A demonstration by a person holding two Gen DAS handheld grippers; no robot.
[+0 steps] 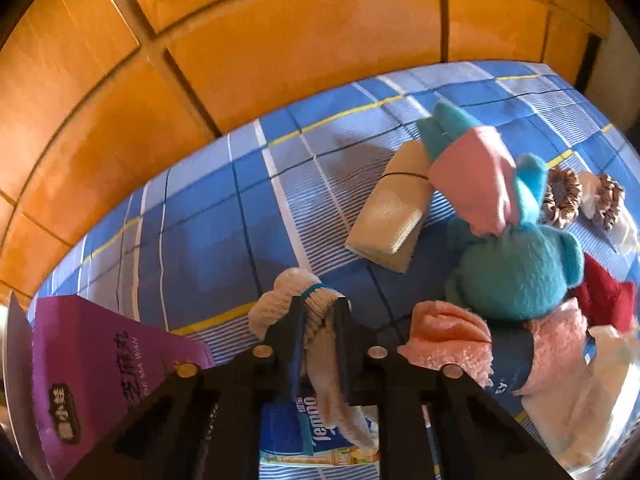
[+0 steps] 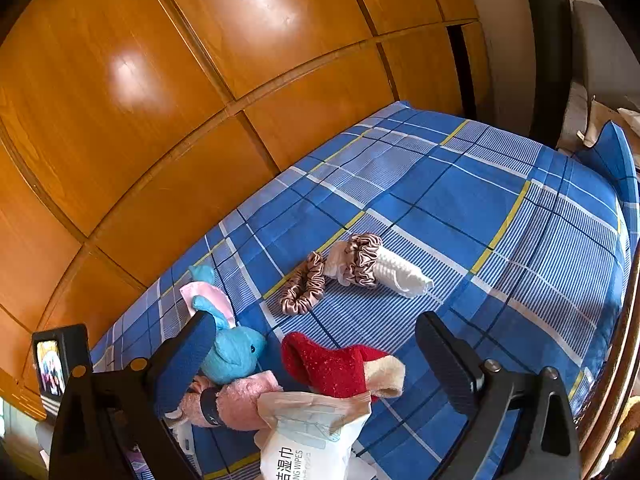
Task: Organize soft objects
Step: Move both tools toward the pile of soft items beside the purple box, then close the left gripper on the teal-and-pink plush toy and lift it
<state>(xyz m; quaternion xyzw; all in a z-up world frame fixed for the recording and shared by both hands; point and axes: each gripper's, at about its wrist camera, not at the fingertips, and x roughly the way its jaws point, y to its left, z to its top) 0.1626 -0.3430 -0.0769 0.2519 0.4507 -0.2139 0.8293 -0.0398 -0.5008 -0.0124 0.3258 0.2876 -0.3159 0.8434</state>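
Bed (image 2: 460,208) surface: left tongs (image 1: 318,320) clamped on cream rolled cloth (image 1: 298,312); right tongs (image 2: 316,340) spread wide, empty.

A blue plaid bed (image 2: 460,208) carried everything. Scrunchies (image 2: 304,288) and a white roll (image 2: 400,272) lay mid-bed; a red sock (image 2: 332,364), blue plush (image 2: 236,352) and wipes (image 2: 308,436) lay near.

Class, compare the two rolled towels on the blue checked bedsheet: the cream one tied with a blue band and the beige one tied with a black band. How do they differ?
The cream rolled towel is pinched between the fingers of the shut left claw; the beige rolled towel lies free on the blue checked bedsheet. The cream towel has a fluffy, loopy pile; the beige towel looks smoother and flatter. Their bands differ: blue against thin black. Both are pale rolled cloths, each bound by one band.
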